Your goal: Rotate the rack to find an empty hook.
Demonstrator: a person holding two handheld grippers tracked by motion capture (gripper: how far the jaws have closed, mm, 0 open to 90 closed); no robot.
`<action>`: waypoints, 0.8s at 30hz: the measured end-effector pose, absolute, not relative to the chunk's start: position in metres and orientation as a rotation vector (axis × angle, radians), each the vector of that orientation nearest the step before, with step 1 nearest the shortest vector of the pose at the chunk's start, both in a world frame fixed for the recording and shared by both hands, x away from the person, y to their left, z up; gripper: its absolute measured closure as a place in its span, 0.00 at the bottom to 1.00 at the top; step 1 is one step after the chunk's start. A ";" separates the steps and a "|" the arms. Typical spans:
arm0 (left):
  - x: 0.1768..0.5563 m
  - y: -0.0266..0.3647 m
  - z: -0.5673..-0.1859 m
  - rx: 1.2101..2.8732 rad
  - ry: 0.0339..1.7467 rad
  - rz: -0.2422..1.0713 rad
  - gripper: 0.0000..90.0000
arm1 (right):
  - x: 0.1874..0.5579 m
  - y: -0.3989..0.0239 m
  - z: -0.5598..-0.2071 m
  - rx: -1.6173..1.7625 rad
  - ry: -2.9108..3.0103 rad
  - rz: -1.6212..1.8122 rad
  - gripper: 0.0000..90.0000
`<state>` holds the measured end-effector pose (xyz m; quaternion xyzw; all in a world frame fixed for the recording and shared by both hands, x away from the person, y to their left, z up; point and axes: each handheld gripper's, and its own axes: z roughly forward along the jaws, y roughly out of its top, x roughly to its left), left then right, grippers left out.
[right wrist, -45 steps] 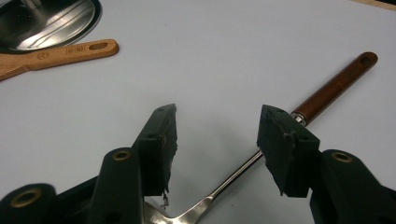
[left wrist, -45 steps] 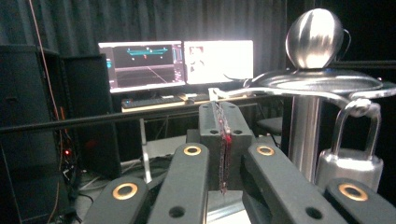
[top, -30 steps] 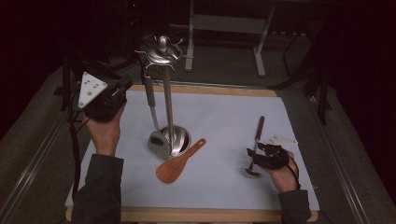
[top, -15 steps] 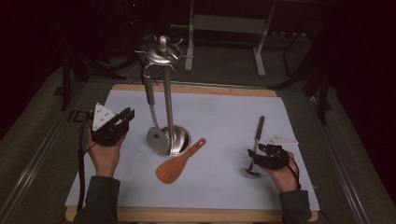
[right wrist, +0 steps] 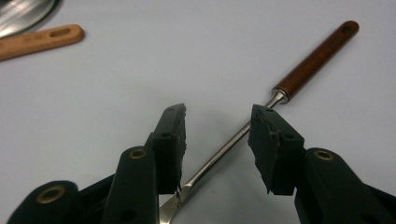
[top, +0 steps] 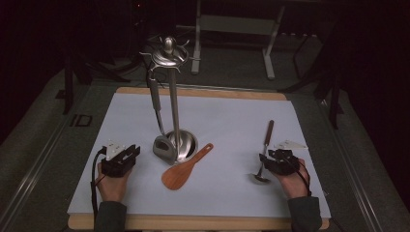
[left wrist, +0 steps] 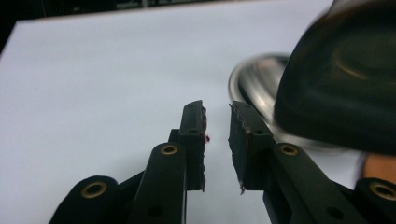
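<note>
Item: metal spoon with brown handle (top: pixel 264 147), lying flat on the white sheet (top: pixel 232 116) of the bench (top: pixel 203 223), right side, bowl end nearest the person, handle pointing away.

Right gripper (top: pixel 273 161): resting low at the spoon's bowl end. In the right gripper view its fingers (right wrist: pixel 170 140) straddle the thin steel shaft (right wrist: pixel 224 151), parted, pads not yet pressing on it; they have just been closing, with the shaft between them.

Left gripper (top: pixel 121 159): low over the sheet at the left, holding nothing. Its fingers (left wrist: pixel 194 135) stand released with a narrow gap, having just been opening. The black ladle head (left wrist: pixel 341 93) hangs near it, beside the stand's base (left wrist: pixel 254 84).

Utensil stand (top: pixel 171 96): chrome, upright, mid-bench, one ladle (top: pixel 158 116) hung from its crown.

Wooden rice paddle (top: pixel 186 166): flat, just in front of the stand's base, well apart from the spoon.

Risks, as judged:
- The shaft is thin, round and flat on the sheet; fingers closing too high would miss it or pinch only the sheet.
- The shaft sits nearer one finger than the other, so it may roll or skid sideways as they close.
- A grip near the bowl end leaves the long handle free, so the spoon may pivot and droop when lifted.
- A sweep by the left gripper could knock the hanging ladle.
</note>
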<state>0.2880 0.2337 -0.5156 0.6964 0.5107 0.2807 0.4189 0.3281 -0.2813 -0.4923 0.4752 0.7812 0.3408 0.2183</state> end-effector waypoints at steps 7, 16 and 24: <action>0.286 0.239 -0.538 1.745 1.342 0.655 0.81 | 0.330 -0.283 -0.497 1.327 2.159 0.894 0.61; 0.286 0.237 -0.539 1.755 1.344 0.660 0.77 | 0.334 -0.284 -0.504 1.354 2.153 0.823 0.63; 0.287 0.234 -0.539 1.789 1.338 0.674 0.75 | 0.348 -0.288 -0.504 1.385 2.129 0.791 0.65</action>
